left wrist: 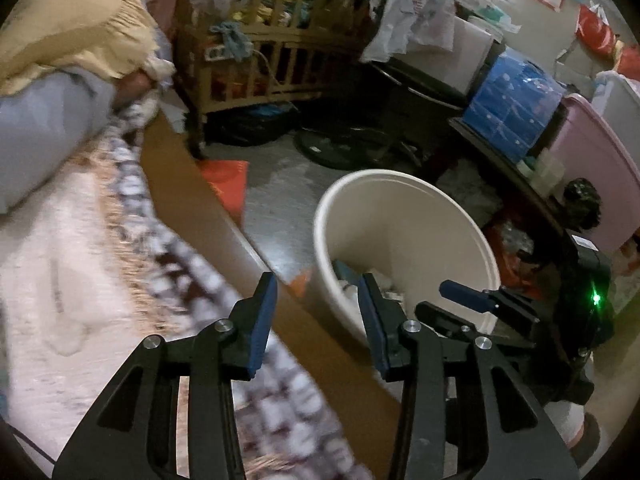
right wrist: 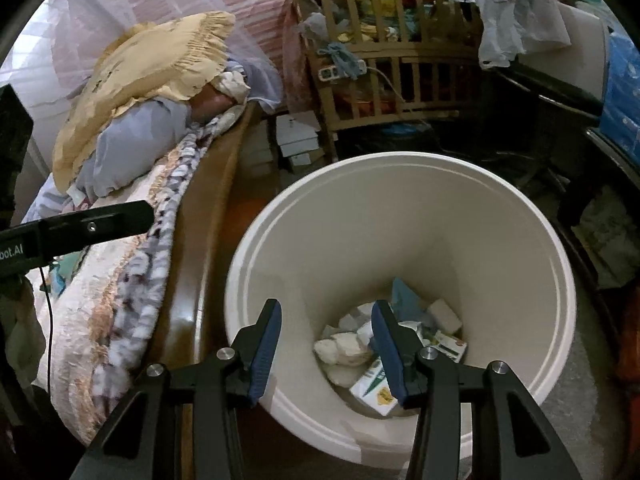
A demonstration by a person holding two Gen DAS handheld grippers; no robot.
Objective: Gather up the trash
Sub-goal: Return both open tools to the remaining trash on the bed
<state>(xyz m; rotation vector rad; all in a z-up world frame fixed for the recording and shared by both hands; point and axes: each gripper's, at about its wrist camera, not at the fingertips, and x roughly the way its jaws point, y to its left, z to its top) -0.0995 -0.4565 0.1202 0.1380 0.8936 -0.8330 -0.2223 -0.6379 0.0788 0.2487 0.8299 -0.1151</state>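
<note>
Right gripper [right wrist: 324, 344] hangs over the white bin [right wrist: 400, 208], jaws apart and empty (trash [right wrist: 348, 350] lies below); left gripper [left wrist: 316, 320] likewise parted, holding nothing.

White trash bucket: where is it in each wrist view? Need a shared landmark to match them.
Left wrist: white bucket sits right of centre, low, partly behind the left gripper's fingers.
Right wrist: white bucket fills the centre and bottom, trash inside.
Shared landmark: the wooden crib, top centre in both.
</note>
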